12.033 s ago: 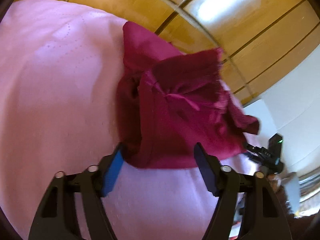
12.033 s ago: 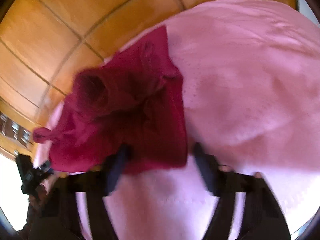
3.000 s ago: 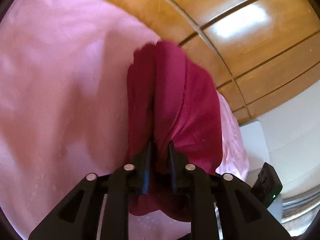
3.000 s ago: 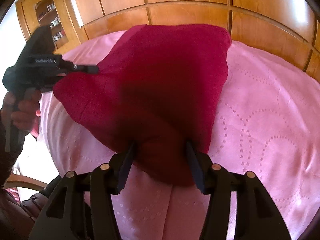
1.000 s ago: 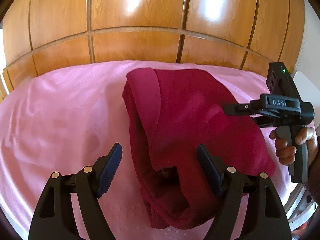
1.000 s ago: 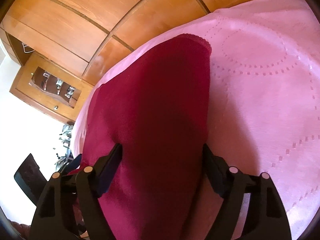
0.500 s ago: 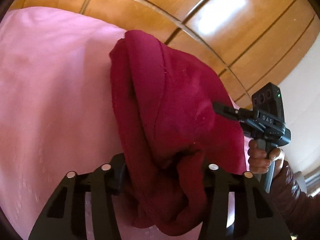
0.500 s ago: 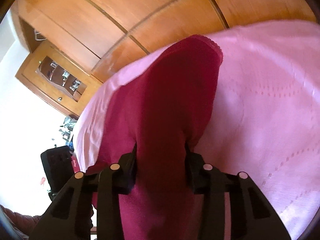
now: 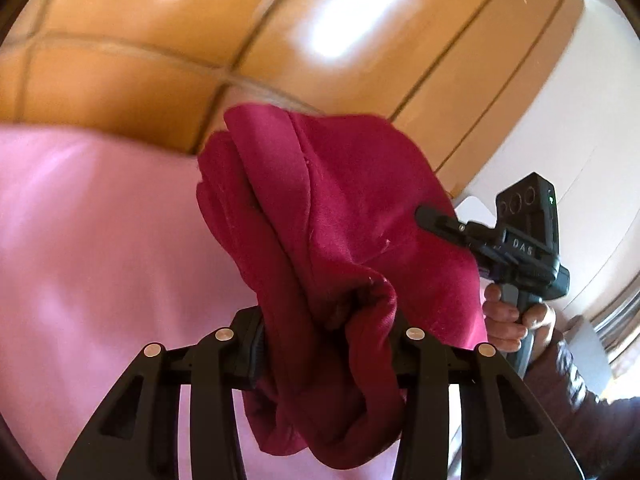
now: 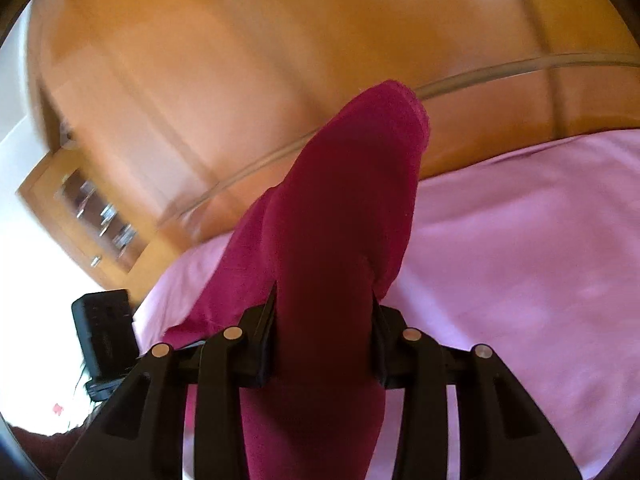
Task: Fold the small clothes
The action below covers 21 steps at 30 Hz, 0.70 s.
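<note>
The dark red garment (image 9: 332, 264) is gripped at two places at once and is held raised above the pink bedspread (image 9: 100, 260). In the left wrist view, a thick bunched fold of the cloth is seen wedged between the jaws of the left gripper (image 9: 326, 344), which are closing on it; a rolled end is seen hanging below the jaws toward the camera, while the rest of the cloth is stretched up and away beyond the fingertips. To the right of those jaws and farther off, the right gripper (image 9: 430, 216) is seen with its tip laid against the far edge of the same cloth, its handle being held by a hand (image 9: 516, 320) in a dark sleeve (image 9: 580, 404). In the right wrist view, the right gripper (image 10: 324, 320) is seen clamped on a smooth, taut band of the garment (image 10: 344, 220), which fills the gap between the jaws and is drawn out straight ahead of them to a rounded far corner. Below and to the right of the tongs the bedspread (image 10: 540, 260) is spread; to their left a black device (image 10: 104, 332) is seen, though it is too blurred to be identified. Behind everything, glossy wooden panelling (image 9: 160, 40) is seen, and a small glass-fronted cabinet (image 10: 92, 216) is set in it at the far left.
</note>
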Each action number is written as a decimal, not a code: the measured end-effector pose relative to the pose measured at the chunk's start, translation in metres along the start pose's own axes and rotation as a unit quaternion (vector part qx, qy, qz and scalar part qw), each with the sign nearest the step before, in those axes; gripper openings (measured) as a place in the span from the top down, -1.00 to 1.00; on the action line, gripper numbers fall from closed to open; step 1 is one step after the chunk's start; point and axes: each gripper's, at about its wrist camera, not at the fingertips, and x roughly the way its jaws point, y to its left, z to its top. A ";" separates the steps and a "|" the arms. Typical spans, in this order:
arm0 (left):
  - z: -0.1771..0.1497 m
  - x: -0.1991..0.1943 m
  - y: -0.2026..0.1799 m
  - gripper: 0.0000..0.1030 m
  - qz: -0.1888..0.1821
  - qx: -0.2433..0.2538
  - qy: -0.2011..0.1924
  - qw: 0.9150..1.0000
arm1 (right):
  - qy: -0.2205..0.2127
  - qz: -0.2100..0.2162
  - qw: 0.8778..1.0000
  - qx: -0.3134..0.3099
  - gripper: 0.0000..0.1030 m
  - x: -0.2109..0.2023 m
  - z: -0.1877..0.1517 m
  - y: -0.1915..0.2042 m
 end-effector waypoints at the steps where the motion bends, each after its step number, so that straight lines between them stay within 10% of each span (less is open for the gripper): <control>1: 0.008 0.015 -0.009 0.20 -0.002 0.012 0.006 1.000 | -0.009 -0.013 1.000 0.016 0.28 -0.007 0.006 -0.020; 8: 0.003 0.154 -0.022 0.22 0.075 0.071 0.148 0.984 | 0.077 -0.150 0.984 0.063 0.04 0.024 -0.027 -0.118; 12: -0.006 0.155 -0.014 0.18 0.069 0.029 0.129 0.989 | 0.051 -0.139 0.984 0.094 -0.31 0.013 -0.035 -0.128; 18: -0.005 0.115 -0.041 0.04 0.130 0.078 0.070 0.986 | -0.025 -0.195 0.980 0.024 -0.28 -0.041 -0.041 -0.077; 21: -0.019 0.112 -0.058 0.04 0.194 0.130 0.056 0.971 | -0.029 -0.175 0.984 -0.003 -0.12 -0.046 -0.057 -0.049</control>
